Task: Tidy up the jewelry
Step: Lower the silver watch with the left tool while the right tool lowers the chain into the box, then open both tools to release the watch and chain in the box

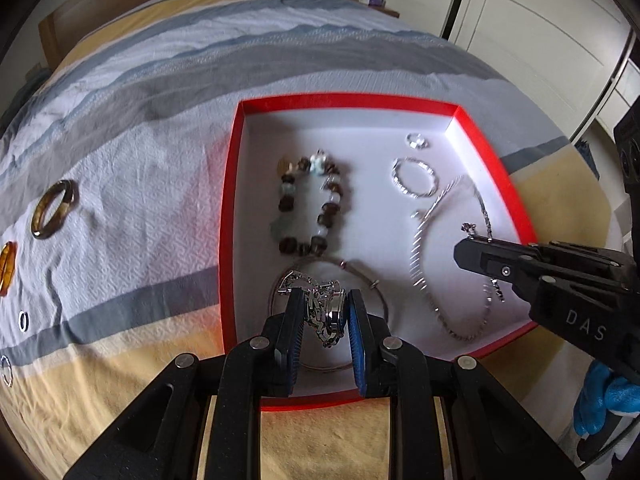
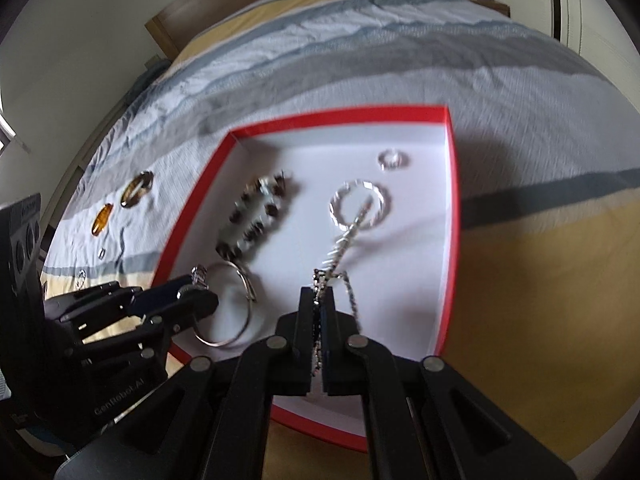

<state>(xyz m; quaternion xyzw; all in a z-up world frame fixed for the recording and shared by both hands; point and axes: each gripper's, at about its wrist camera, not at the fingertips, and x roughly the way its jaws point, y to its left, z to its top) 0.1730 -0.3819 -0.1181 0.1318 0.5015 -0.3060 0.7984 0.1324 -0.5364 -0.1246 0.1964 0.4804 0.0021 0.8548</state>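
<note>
Over the red-rimmed box on the bed, both grippers hang at once. The left gripper is clamped narrowly on a small metal watch, its blue pads against the case while the link band bunches beneath, just above a thin wire bangle lying on the white floor of the box. The right gripper is pinched fully shut on a silver chain necklace, which droops from the tips and trails toward a twisted silver ring-bracelet. A beaded bracelet and a small silver ring already lie inside. Out on the striped bedspread wait a brown bangle, an amber bangle and two small rings.

The chain looks light and utterly limp; I'd expect it to swing, snag and tangle, so it is best taken near its middle and lowered slowly. The watch seems denser and slick, safest gripped across the case. The stone-like bangles look rigid and probably brittle; take them across the band.
</note>
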